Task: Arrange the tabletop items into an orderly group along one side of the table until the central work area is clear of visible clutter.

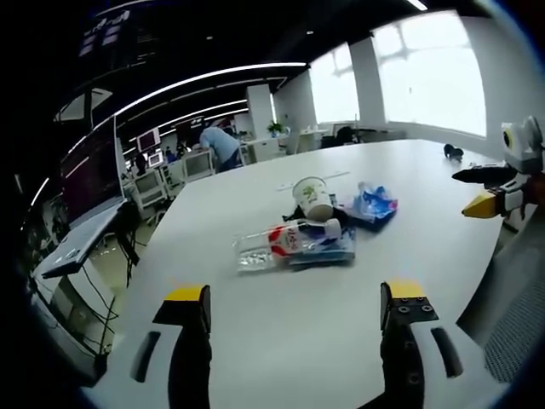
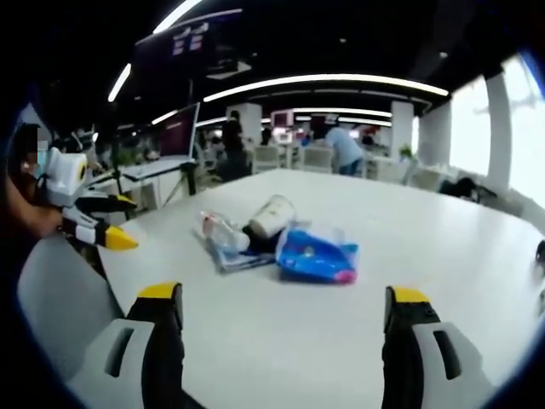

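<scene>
Left gripper (image 1: 296, 305) jaws wide apart and empty, right gripper (image 2: 283, 308) likewise, plastic bottle (image 1: 285, 243) lying on its side mid-table (image 1: 255, 341), long axis crosswise in the left gripper view, cap toward the paper cup (image 1: 314, 198), blue packet (image 1: 372, 204) just beside.

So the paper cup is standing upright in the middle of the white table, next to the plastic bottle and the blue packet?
Not upright: the paper cup lies tipped on its side, as the right gripper view shows. The rest holds: it is beside the plastic bottle and blue packet on the white table.
</scene>
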Motion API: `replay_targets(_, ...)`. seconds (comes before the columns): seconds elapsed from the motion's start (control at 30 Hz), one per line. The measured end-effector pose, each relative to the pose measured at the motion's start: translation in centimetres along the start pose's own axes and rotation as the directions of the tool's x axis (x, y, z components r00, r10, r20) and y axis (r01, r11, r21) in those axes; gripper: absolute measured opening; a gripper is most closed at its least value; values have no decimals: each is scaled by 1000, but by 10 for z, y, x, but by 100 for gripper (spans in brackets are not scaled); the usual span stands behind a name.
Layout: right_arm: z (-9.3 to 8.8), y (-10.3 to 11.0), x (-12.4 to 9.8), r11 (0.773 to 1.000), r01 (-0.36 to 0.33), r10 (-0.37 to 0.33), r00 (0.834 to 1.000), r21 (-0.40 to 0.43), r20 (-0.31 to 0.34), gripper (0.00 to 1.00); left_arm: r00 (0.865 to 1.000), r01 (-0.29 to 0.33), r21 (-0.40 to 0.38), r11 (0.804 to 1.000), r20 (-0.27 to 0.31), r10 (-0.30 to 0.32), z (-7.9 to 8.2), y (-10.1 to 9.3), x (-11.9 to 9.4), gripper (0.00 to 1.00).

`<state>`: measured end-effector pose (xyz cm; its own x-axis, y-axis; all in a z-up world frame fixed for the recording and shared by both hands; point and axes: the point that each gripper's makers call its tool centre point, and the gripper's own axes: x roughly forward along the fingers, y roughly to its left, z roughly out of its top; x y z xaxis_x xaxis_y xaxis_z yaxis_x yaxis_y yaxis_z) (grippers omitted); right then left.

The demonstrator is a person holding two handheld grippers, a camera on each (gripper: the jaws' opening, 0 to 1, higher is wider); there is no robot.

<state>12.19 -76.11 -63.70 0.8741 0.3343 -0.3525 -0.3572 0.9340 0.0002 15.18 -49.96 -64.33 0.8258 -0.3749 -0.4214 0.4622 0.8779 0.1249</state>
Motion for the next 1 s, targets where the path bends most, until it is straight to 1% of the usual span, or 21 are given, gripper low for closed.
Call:
replay_targets(0.37, -4, 4, 1, 1000, -21, 21, 1000, 3, -18, 96, 1000, -7, 13, 1000, -29, 7, -5, 1, 1, 80)
replay_targets(0.6, -2, 2, 0, 1000, -13, 13, 1000, 9, -5, 96, 999, -2, 18, 1000, -36, 2, -6, -1, 0, 80)
replay_targets(0.9, 1, -1, -2, 1000, 6, -6, 1000, -4, 11, 96, 999, 6, 22, 1000, -35, -6, -6, -1, 1, 80)
replay_targets(1.0, 1, -2, -2, 1000, 11, -11, 1000, -2, 11, 96, 999, 26, 54, 998, -39, -24, -5, -3, 1, 80)
